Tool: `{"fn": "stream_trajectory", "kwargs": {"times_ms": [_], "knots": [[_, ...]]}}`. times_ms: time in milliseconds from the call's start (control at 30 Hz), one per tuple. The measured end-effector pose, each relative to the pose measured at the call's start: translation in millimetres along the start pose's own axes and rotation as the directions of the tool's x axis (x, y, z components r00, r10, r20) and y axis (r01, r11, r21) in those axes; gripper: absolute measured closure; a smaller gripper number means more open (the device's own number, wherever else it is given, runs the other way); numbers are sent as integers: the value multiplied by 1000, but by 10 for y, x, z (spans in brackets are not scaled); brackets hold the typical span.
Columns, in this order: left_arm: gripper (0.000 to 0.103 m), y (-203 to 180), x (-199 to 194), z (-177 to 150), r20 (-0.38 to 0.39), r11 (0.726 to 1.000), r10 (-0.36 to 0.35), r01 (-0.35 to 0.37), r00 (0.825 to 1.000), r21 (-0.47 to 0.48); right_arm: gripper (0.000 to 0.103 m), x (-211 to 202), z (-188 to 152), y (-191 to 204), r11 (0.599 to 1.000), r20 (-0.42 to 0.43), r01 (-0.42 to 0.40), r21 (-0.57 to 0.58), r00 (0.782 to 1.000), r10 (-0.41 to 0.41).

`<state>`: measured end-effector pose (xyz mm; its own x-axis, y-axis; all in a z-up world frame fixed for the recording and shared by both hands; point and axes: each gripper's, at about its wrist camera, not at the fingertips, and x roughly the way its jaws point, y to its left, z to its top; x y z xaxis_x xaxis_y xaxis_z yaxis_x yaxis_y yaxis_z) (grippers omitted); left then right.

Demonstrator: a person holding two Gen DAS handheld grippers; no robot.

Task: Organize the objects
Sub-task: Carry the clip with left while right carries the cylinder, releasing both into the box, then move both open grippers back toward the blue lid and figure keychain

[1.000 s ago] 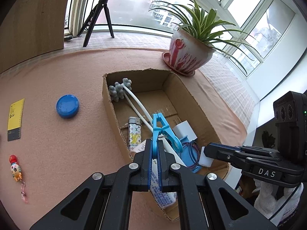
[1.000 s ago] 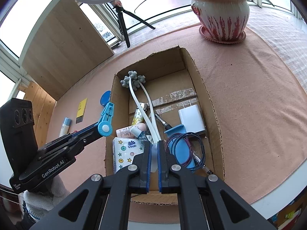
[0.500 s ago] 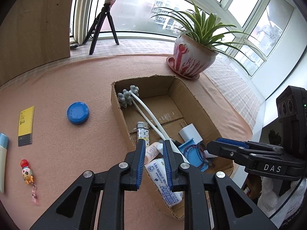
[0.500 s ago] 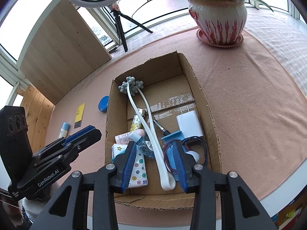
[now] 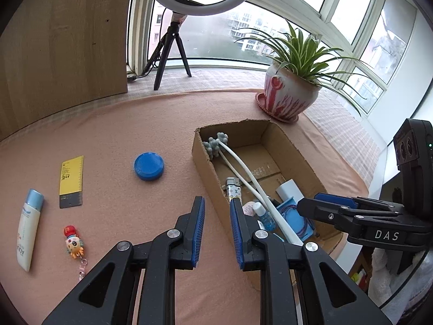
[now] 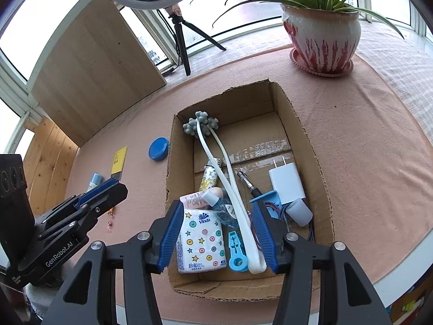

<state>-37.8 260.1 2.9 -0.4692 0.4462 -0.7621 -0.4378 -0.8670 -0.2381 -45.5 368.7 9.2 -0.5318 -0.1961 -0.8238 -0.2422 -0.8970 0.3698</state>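
Note:
A cardboard box (image 6: 316, 159) holds a white massager (image 6: 232, 187), tissue pack (image 6: 200, 241), white charger (image 6: 286, 181), lighter (image 6: 209, 177), small bottles and a blue clip (image 6: 236, 252). My right gripper (image 6: 216, 233) is open and empty above the box's near end. My left gripper (image 5: 216, 227) is open and empty, raised over the box's left wall (image 5: 213, 178). On the cloth to the left lie a blue lid (image 5: 148, 166), yellow ruler (image 5: 71, 181), white tube (image 5: 28, 227) and toy keychain (image 5: 73, 243).
A potted plant (image 5: 291, 94) stands behind the box. A ring light on a tripod (image 5: 173, 46) and a wooden panel (image 5: 62, 43) are at the back. The table edge (image 6: 400, 276) runs right of the box.
The left gripper let the blue clip go into the box, and the right released the white massager. Both opened and pulled back and up.

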Motion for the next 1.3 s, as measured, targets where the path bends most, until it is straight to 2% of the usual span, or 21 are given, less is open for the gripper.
{"fn": "stream_trajectory", "kwargs": {"times_ms": [67,233,300,500,733,967,1300], "knots": [[81,85,-47,-16,3,1000,10,-10,1000,-10,48,23,5,79,1000,-1,-5,-13,1000,5],[65,324,-169,-67,10,999,42,-41,999,-34,45,92,-5,323,998,-11,-11,-59,1000,10],[50,428,-223,-90,15,997,57,-57,998,-46,41,121,-8,419,998,-8,-2,-67,1000,2],[23,732,-436,-169,46,989,128,-124,991,-78,38,190,-20,661,996,6,-8,-84,1000,8],[21,1110,-608,-256,43,973,198,-191,979,-131,38,249,-52,1021,983,69,27,-182,998,-15],[21,1324,-804,-284,70,953,276,-264,959,-147,38,311,-67,1237,979,96,27,-202,995,-8],[21,1539,-987,-311,77,931,341,-326,937,-164,38,509,15,1462,973,51,38,-227,998,-27]]}}
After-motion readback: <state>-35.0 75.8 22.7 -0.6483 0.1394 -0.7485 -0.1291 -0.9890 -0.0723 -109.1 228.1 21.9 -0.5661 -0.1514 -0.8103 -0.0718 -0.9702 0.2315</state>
